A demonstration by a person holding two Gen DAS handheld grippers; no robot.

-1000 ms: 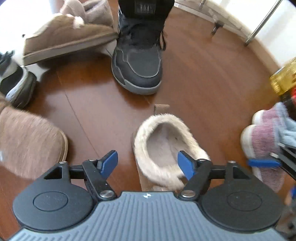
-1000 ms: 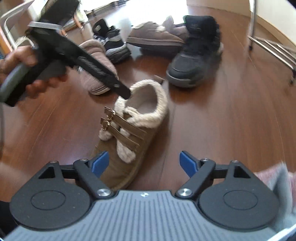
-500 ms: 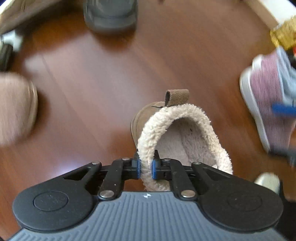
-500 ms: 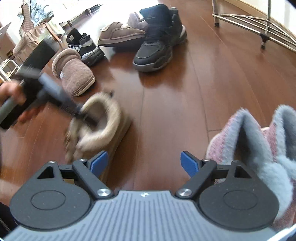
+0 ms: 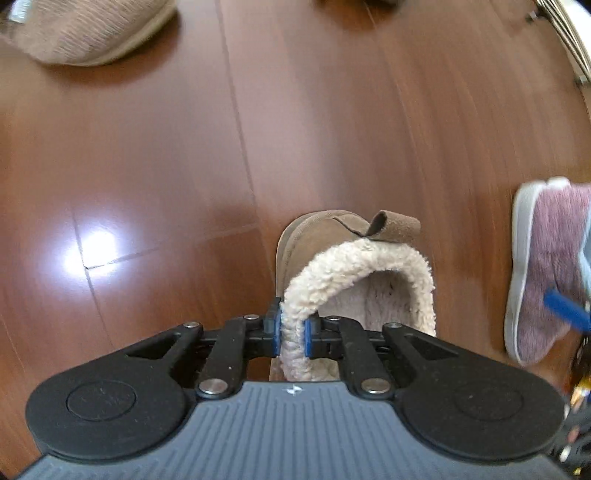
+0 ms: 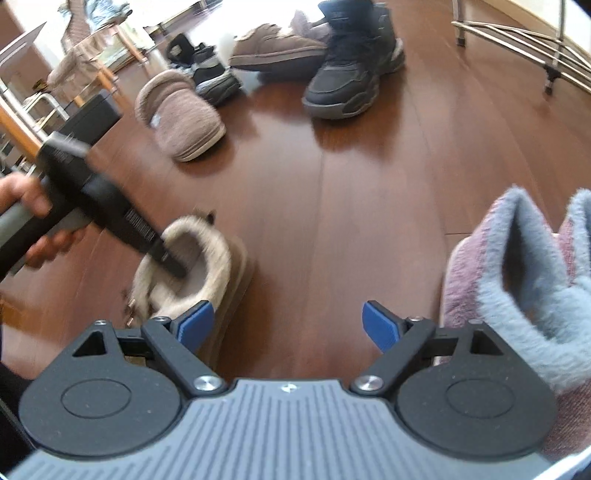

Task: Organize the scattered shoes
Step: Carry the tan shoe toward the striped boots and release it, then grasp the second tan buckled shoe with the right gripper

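Observation:
A brown shoe with a cream fleece lining [image 5: 354, 266] rests on the wood floor. My left gripper [image 5: 291, 328] points steeply down and is shut on the left side of its fleece collar. In the right wrist view the same shoe [image 6: 218, 258] lies at lower left, with the left gripper [image 6: 173, 266] reaching into it from a person's hand [image 6: 26, 195]. My right gripper [image 6: 288, 325] hangs over bare floor, its jaws opening with nothing between them. A pair of pink slippers with grey-blue fleece [image 6: 517, 266] sits just right of it, one also showing as the pink slipper [image 5: 546, 266].
Further back lie a brown knit slipper [image 6: 181, 114], a black-and-grey sneaker [image 6: 210, 74], a tan suede shoe [image 6: 273, 48] and a black high-top [image 6: 351, 74]. Metal rack legs [image 6: 517, 33] stand at the far right. Chairs and furniture crowd the far left.
My left gripper dropped onto the fleece-lined shoe and closed on its collar; the shoe has shifted. My right gripper swung right, bringing the pink slippers close beside it.

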